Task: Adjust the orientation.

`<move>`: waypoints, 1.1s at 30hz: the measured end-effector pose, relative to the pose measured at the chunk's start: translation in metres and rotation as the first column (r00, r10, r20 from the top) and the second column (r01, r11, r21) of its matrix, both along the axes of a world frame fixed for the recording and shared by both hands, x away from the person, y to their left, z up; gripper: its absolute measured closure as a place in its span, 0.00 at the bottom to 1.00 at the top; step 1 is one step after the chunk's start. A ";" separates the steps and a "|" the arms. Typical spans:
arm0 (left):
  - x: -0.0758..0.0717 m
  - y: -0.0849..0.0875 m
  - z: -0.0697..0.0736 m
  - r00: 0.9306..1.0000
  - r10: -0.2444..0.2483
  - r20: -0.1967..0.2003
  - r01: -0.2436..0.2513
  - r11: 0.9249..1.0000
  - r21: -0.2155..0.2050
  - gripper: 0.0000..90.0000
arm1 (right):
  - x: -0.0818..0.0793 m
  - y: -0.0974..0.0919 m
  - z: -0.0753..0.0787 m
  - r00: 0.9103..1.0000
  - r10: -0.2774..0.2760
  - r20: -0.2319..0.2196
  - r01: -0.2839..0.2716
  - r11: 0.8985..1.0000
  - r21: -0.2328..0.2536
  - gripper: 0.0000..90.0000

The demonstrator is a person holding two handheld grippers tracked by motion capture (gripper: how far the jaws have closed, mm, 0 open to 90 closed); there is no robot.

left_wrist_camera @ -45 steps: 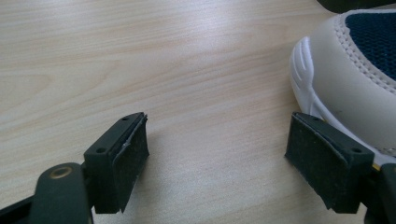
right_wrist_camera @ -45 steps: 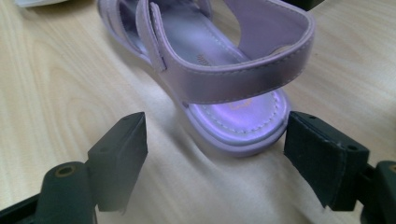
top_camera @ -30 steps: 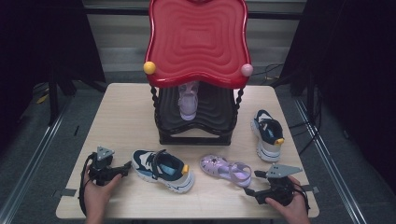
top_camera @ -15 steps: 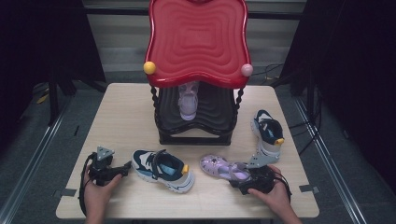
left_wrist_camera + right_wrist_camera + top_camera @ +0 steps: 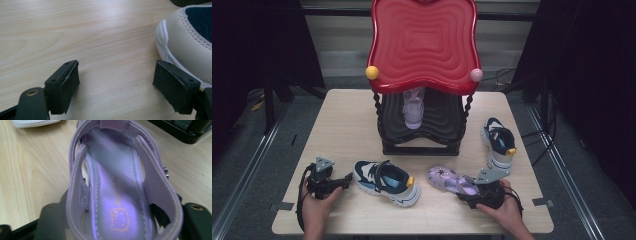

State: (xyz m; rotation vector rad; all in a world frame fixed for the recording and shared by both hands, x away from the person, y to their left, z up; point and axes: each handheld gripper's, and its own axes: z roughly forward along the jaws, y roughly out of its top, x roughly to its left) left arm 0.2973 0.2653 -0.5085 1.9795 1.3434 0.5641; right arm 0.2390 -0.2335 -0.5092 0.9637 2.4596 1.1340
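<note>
Purple sandal (image 5: pixel 117 185) heel sits between my right claw (image 5: pixel 472 196), jaws just closing around it; left claw (image 5: pixel 122 85) wide.

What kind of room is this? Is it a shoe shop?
Probably not a shop; more likely a recording room. A pale wooden table stands between black curtains, holding a red-topped black plastic shoe rack and a few children's shoes, like the purple sandal.

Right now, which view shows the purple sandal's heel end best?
The right gripper view: the purple sandal shows close, heel between the right gripper jaws, which have just been closing. The high view shows it small; the left gripper view shows a sneaker instead.
</note>
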 end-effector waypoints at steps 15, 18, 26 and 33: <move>0.000 0.000 0.000 1.000 -0.001 0.001 0.001 1.000 0.001 0.22 | -0.006 0.002 0.000 0.989 -0.146 -0.007 0.146 0.989 -0.003 0.37; 0.000 0.000 0.000 1.000 0.000 -0.001 0.000 1.000 -0.001 0.22 | -0.012 0.002 0.001 0.993 -0.117 -0.032 0.118 0.993 0.019 0.31; 0.000 0.000 0.000 1.000 0.000 0.000 0.000 1.000 0.001 0.22 | -0.010 0.006 0.000 0.998 -0.067 -0.010 0.067 0.998 -0.016 0.29; 0.000 0.000 0.000 1.000 0.000 0.000 0.000 1.000 0.000 0.22 | -0.010 0.007 0.000 0.998 -0.061 -0.006 0.061 0.998 -0.007 0.35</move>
